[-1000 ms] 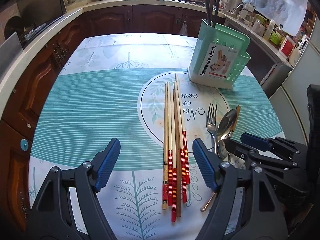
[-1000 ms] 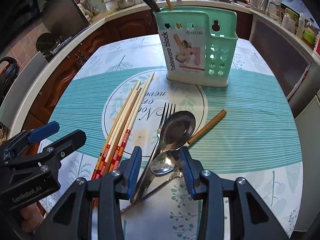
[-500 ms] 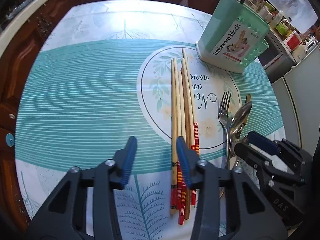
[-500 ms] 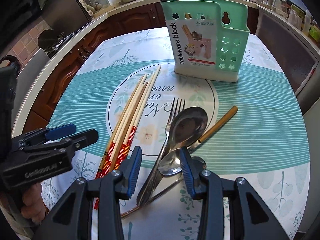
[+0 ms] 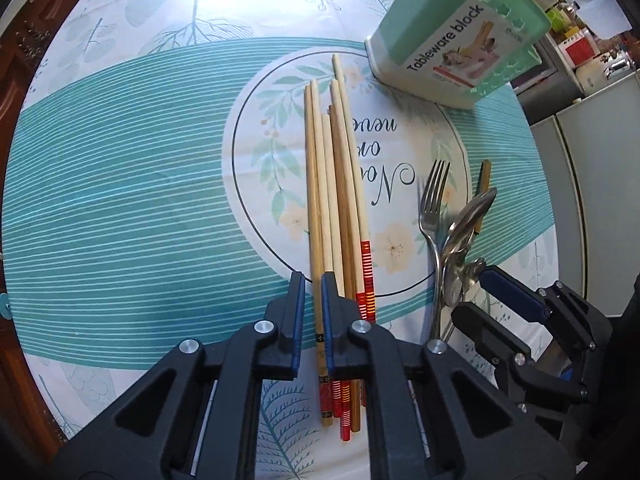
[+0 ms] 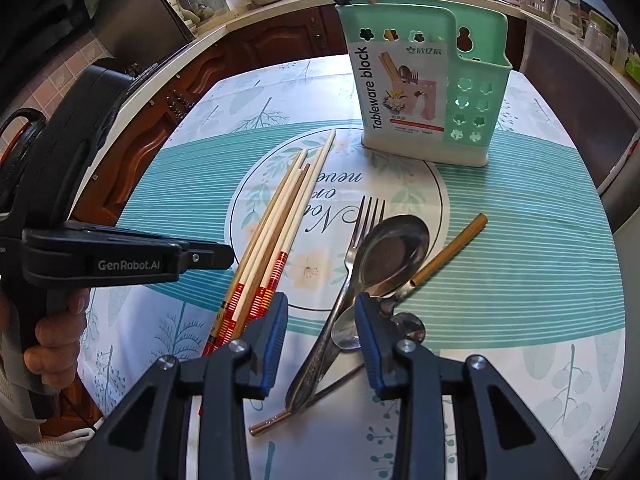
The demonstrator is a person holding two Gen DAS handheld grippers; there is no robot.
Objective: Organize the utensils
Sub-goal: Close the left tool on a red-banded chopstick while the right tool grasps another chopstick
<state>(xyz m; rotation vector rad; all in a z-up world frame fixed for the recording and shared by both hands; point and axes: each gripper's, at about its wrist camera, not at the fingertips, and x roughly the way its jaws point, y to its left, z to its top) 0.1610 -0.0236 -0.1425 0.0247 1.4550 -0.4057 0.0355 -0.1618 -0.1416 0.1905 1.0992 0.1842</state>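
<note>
Left gripper (image 5: 311,312) dropped over the chopsticks (image 5: 334,184) and is closing on the leftmost one, probably pinched already. Long axis runs 6 to 12, tips toward holder (image 5: 452,56) at 1. Right gripper (image 6: 320,340), half-open and narrowing, straddles spoon handles (image 6: 320,360).

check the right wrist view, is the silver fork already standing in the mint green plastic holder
No, the silver fork lies flat on the tablecloth, well in front of the mint green plastic holder.

Chopsticks (image 5: 336,208) bundled flat on cloth; fork (image 6: 356,236), two spoons (image 6: 384,256) overlapping beside; green holder (image 6: 424,84) upright beyond.
</note>
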